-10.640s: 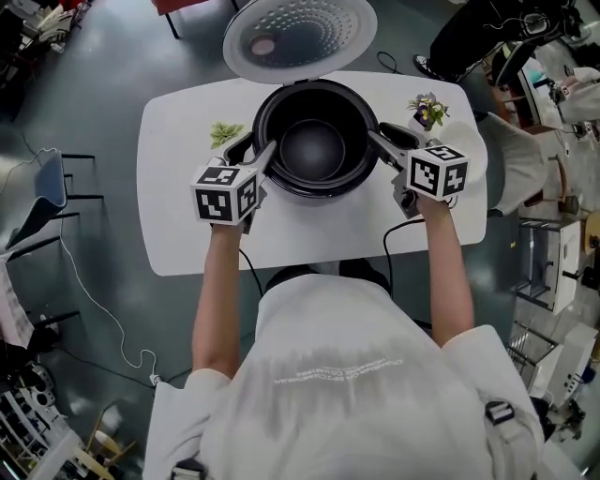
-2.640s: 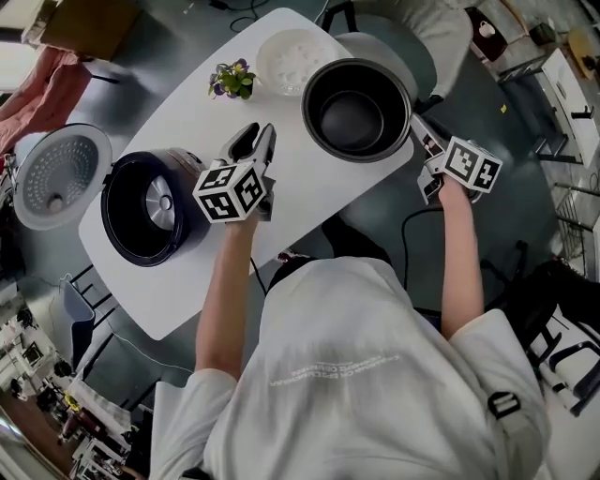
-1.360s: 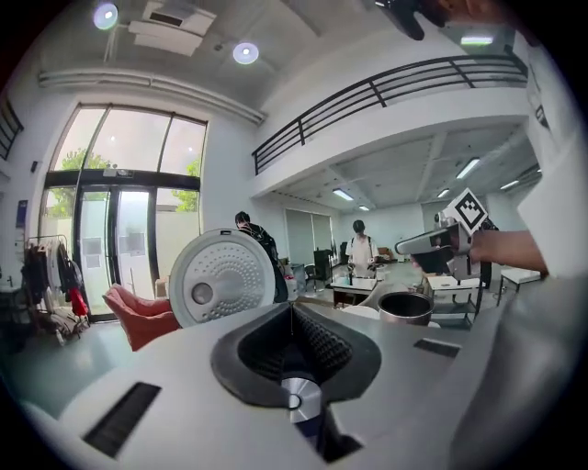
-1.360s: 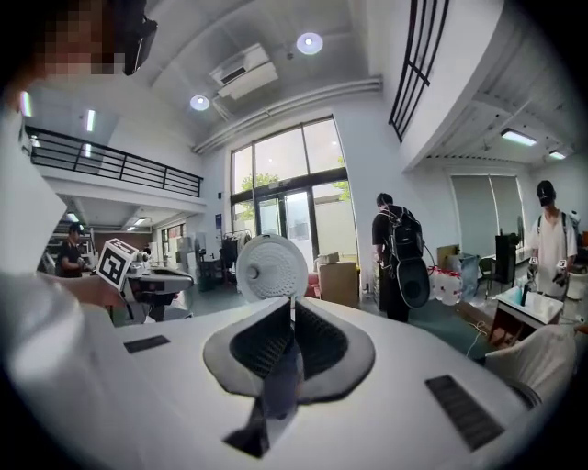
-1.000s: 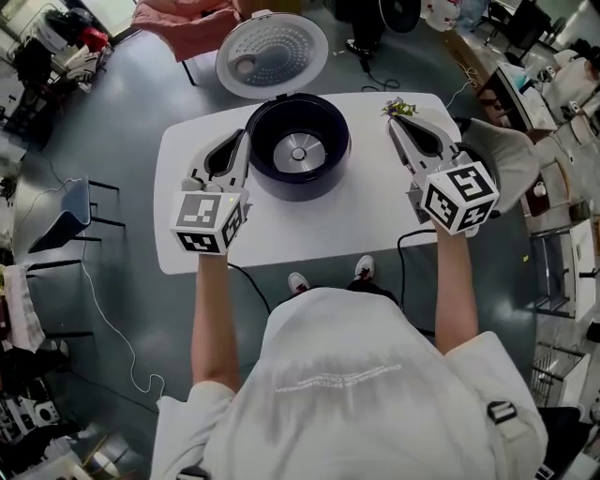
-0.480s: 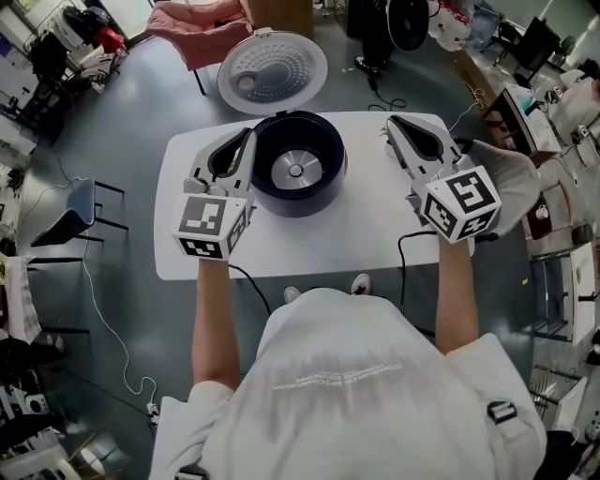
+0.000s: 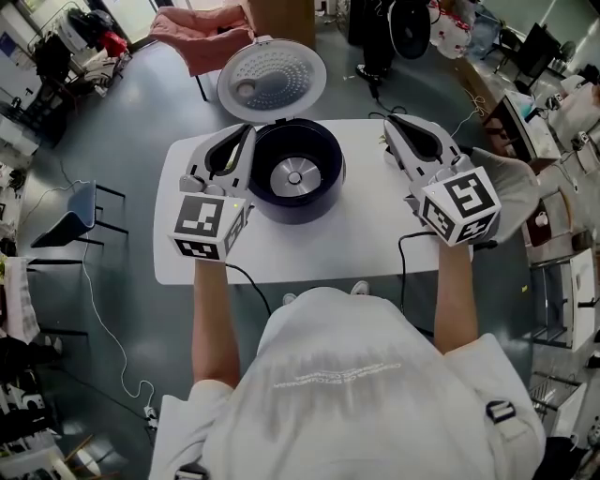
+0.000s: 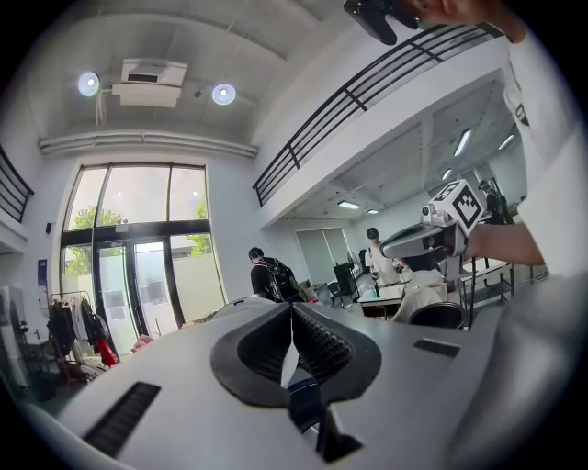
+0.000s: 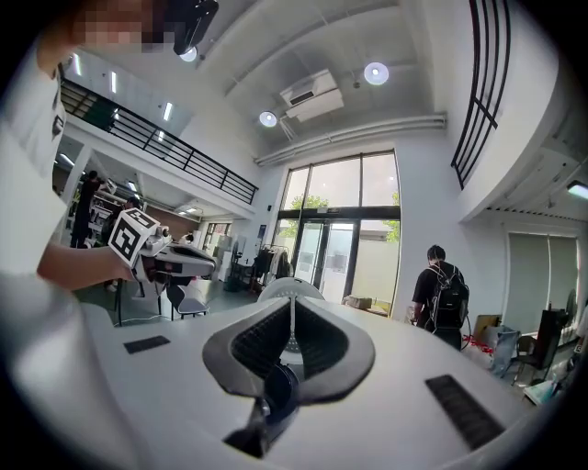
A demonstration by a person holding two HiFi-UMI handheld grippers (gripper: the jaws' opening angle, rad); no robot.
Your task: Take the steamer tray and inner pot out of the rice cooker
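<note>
Left gripper (image 7: pixel 246 136) and right gripper (image 7: pixel 394 124), both pressed together and empty, are hovering either side of the rice cooker (image 7: pixel 295 183); the inner pot (image 8: pixel 436 315) is sitting right of the cooker, so a low right-hand sweep risks knocking it off the bench (image 7: pixel 309 253).

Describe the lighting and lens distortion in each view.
Head view: even daylight, sharp, no hard shadows on the white table. Left gripper view: fisheye circle with black corners; the windows glow bright. Right gripper view: same fisheye; ceiling lamps glare, and a mosaic patch covers the top left.
</note>
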